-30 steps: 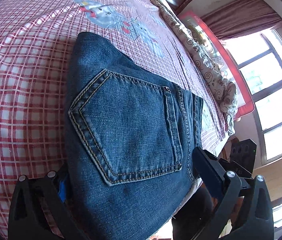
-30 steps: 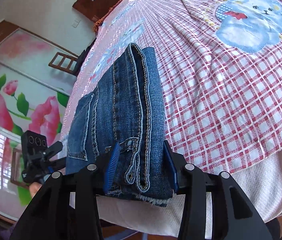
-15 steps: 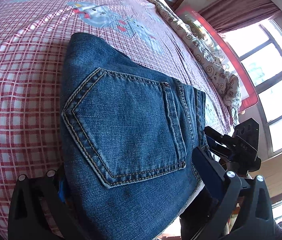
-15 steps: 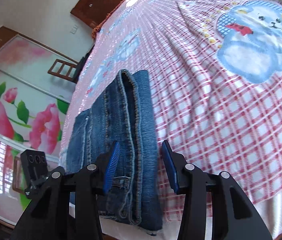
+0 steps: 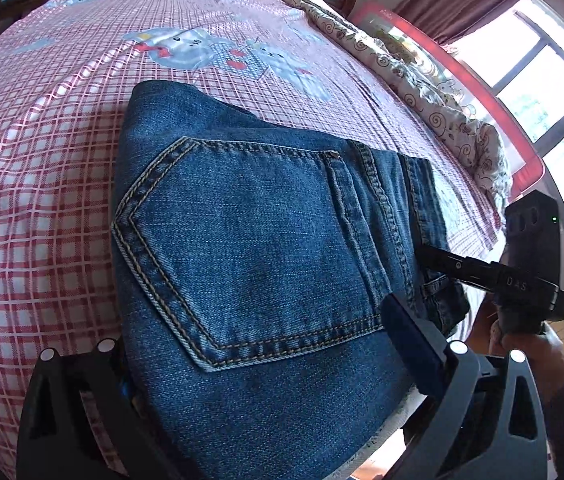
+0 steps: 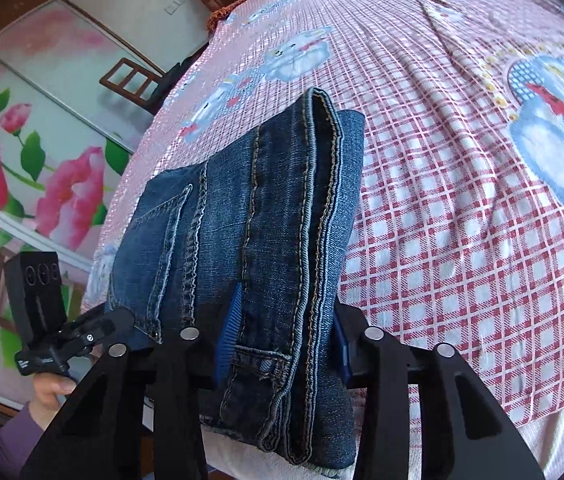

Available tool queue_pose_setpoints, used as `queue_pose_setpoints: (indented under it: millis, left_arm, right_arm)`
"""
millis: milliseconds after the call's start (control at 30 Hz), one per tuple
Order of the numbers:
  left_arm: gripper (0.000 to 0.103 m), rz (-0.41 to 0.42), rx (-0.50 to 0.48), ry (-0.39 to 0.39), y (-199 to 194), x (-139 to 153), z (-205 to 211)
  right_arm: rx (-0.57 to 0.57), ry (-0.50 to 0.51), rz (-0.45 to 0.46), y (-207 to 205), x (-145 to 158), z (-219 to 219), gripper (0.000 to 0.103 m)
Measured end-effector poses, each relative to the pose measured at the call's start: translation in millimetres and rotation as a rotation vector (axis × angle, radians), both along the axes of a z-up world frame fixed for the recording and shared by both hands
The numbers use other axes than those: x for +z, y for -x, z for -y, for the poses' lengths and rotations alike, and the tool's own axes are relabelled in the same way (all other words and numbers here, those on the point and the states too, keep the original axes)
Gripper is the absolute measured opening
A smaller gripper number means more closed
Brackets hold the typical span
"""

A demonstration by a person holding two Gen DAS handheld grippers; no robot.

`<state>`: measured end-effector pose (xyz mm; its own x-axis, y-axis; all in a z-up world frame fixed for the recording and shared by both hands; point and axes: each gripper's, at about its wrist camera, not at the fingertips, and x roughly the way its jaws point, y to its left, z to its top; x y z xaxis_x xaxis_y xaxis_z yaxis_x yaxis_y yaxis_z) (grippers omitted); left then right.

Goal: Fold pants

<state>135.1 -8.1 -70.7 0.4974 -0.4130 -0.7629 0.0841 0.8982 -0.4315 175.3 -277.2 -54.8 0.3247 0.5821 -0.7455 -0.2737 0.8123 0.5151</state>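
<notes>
Folded blue jeans (image 5: 250, 248) lie on the pink checked bedsheet (image 5: 42, 128) at the bed's near edge, back pocket up. My left gripper (image 5: 258, 364) straddles the pocket end with its jaws wide apart; one finger is under the denim. In the right wrist view the jeans (image 6: 266, 216) show their stacked waistband and seam edges. My right gripper (image 6: 285, 344) has its blue pads on either side of the thick waistband end and grips it. The right gripper also shows in the left wrist view (image 5: 481, 272), and the left gripper shows in the right wrist view (image 6: 82, 332).
A rumpled floral quilt (image 5: 421, 80) and a red bed rail (image 5: 461, 76) run along the far side by the window. A wardrobe with pink flower doors (image 6: 22, 152) stands beyond the bed. The bed's edge drops off just under the grippers.
The jeans bundle has shifted further onto the bed and both grippers came in closer to it. The right gripper's pads now sit tighter against the waistband end.
</notes>
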Motion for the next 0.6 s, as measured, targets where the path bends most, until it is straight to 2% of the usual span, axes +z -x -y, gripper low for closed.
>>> queue_pose_setpoints:
  millis: [67, 167, 233, 367, 600]
  left_arm:
    - [0.071, 0.009, 0.020, -0.073, 1, 4, 1]
    - [0.052, 0.022, 0.028, -0.081, 3, 5, -10]
    - [0.047, 0.032, 0.023, -0.100, 3, 8, -9]
    - [0.036, 0.067, 0.010, -0.187, 7, 22, 1]
    - [0.030, 0.099, 0.004, -0.250, 16, 35, 7]
  right_arm:
    - [0.010, 0.068, 0.036, 2, 8, -12, 0.032]
    - [0.014, 0.130, 0.081, 5, 17, -25, 0.031]
    - [0.010, 0.152, 0.104, 9, 21, -30, 0.031]
    - [-0.002, 0.179, 0.137, 17, 25, -31, 0.031]
    - [-0.008, 0.166, 0.187, 26, 38, -32, 0.029]
